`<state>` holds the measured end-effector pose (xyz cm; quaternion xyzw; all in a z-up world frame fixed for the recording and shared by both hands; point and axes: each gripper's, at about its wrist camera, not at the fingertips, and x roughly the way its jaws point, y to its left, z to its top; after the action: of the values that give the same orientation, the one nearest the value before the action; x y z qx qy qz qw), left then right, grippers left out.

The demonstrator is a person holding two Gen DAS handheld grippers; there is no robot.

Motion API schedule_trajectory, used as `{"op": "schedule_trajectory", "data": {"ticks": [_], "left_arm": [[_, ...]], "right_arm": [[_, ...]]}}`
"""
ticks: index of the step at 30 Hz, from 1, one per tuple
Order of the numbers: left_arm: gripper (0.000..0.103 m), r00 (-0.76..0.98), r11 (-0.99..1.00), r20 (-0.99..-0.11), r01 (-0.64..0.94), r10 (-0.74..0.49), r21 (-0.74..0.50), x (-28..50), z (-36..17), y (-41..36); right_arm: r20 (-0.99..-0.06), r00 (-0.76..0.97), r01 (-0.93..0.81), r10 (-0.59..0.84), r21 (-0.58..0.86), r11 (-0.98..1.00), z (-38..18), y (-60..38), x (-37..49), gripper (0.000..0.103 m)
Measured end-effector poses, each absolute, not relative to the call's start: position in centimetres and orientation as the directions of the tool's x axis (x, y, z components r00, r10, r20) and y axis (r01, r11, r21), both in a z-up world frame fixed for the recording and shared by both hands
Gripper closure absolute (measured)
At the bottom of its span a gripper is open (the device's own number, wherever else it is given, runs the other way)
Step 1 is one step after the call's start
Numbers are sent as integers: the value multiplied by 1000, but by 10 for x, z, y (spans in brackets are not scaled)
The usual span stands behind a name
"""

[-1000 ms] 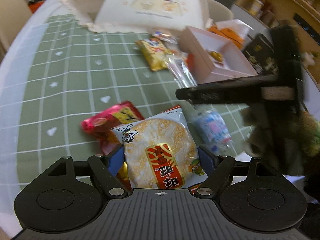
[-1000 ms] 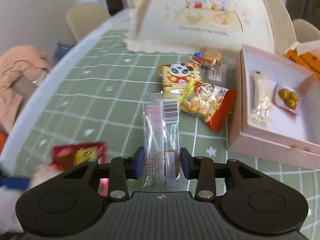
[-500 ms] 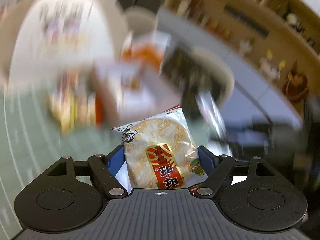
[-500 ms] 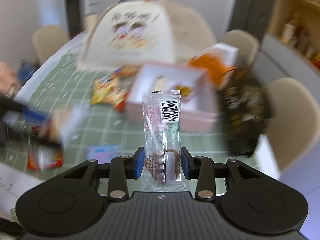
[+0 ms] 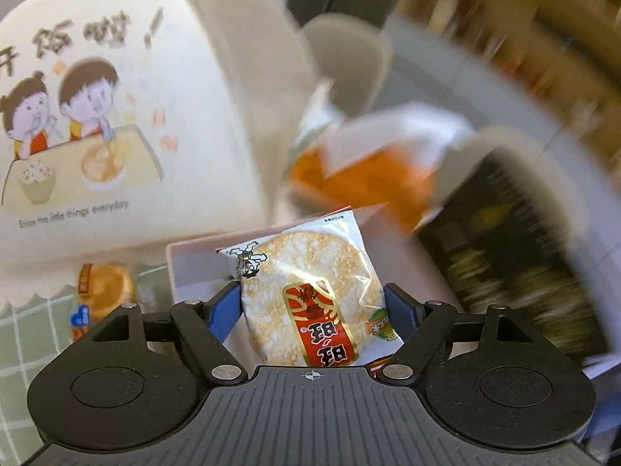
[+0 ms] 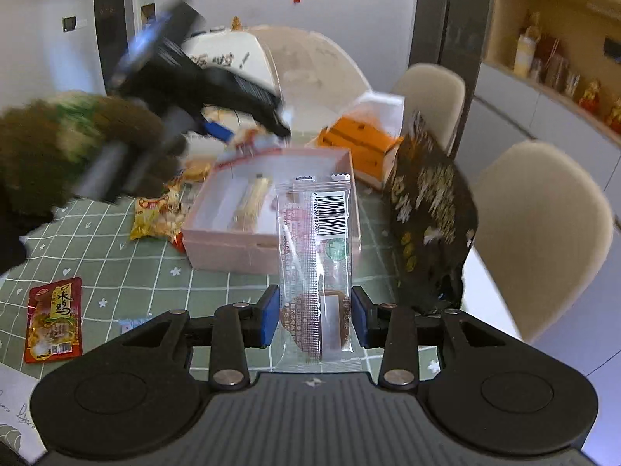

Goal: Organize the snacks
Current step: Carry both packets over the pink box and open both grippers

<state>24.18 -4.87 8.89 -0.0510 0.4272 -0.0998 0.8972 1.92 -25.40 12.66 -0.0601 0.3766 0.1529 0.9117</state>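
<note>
My left gripper is shut on a round rice cracker packet and holds it over the near edge of the pink box. My right gripper is shut on a clear packet with a brown biscuit, held above the table in front of the pink box. The left gripper shows blurred above the far left of the box in the right wrist view. A wrapped bar lies in the box.
A red snack packet and a yellow packet lie on the green checked cloth. A black bag stands right of the box, an orange carton behind it. A white food cover stands at the back. Chairs line the right.
Both grippers rose from the table with their packets and swung right toward the pink box. The left gripper now hangs over the box; the right has pulled back and faces it.
</note>
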Motion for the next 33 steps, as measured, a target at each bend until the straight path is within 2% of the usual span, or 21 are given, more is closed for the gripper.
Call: {"op": "schedule_trajectory", "data": {"ticks": [2, 6, 8, 10, 12, 14, 16, 17, 20, 22, 24, 28, 32, 33], "left_arm": [[20, 666, 985, -726, 116, -170, -125, 241, 83, -52], [20, 644, 911, -670, 108, -369, -398, 233, 88, -27], [20, 576, 872, -677, 143, -459, -469, 225, 87, -22], [20, 543, 904, -727, 180, -419, -387, 219, 86, -28], [20, 562, 948, -763, 206, -319, -244, 213, 81, -41], [20, 681, 972, -695, 125, -231, -200, 210, 86, -37], [21, 744, 968, -647, 3, -169, -250, 217, 89, -24], [22, 732, 958, -654, -8, -191, -288, 224, 87, -20], [26, 600, 938, -732, 103, -324, -331, 240, 75, -28], [27, 554, 946, -767, 164, -323, -280, 234, 70, -36], [29, 636, 958, -719, 132, -279, -255, 217, 76, -29], [30, 714, 866, -602, 13, -359, -500, 179, 90, 16], [30, 696, 884, -637, -7, -331, -468, 129, 88, 30], [30, 679, 888, -655, -10, -331, -459, 117, 86, 32]], "right_arm": [[-719, 656, -326, 230, 5, 945, 118, -260, 27, 65], [-744, 621, -327, 246, 40, 944, 108, -274, 44, 65], [-754, 605, -324, 257, 61, 944, 106, -276, 52, 65], [-759, 589, -326, 276, 90, 941, 104, -274, 59, 65], [-771, 566, -334, 293, 110, 936, 99, -265, 66, 65], [-778, 555, -351, 294, 101, 931, 95, -252, 69, 65], [-777, 551, -371, 303, 98, 924, 94, -242, 66, 65], [-779, 546, -377, 309, 102, 921, 93, -240, 65, 65], [-786, 535, -387, 309, 97, 917, 91, -239, 60, 65], [-792, 538, -376, 290, 82, 923, 90, -242, 62, 65], [-798, 537, -354, 274, 82, 932, 89, -246, 66, 65], [-777, 564, -340, 280, 91, 936, 101, -246, 77, 65], [-730, 611, -370, 304, 76, 926, 130, -221, 122, 65], [-724, 619, -373, 306, 72, 925, 136, -213, 141, 61]]}}
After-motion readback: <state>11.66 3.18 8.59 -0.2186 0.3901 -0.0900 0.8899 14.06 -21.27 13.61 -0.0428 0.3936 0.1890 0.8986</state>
